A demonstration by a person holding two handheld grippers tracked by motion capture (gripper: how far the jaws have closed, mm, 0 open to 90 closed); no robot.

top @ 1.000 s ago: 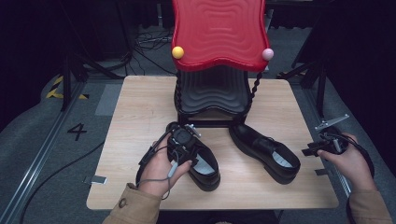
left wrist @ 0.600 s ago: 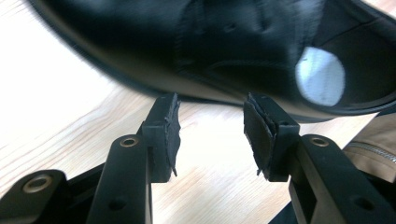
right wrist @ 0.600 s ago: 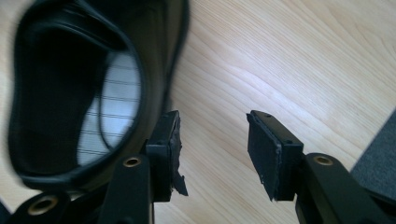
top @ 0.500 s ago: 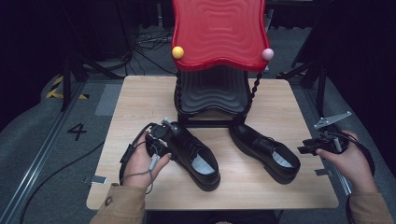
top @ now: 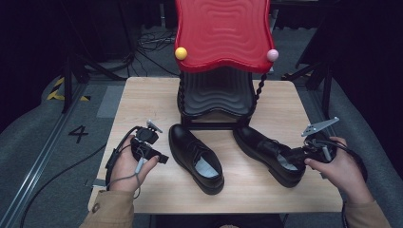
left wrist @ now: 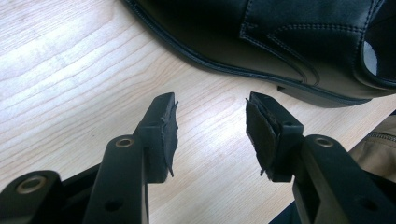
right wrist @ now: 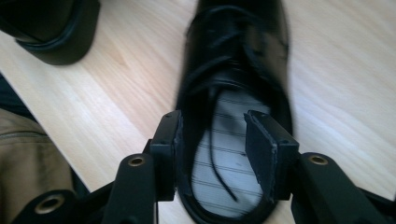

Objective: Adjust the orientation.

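While the left gripper (left wrist: 211,135) hangs with jaws apart over bare wood just beside the left shoe (top: 196,156), the right gripper (right wrist: 212,149), jaws apart, straddles the heel opening of the right shoe (top: 268,153) near the table's (top: 142,99) right edge.

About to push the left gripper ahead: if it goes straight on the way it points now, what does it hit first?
Probably the side of the left shoe. The left gripper, jaws open, has bare table just ahead, then that shoe's sole edge; the depth is uncertain.
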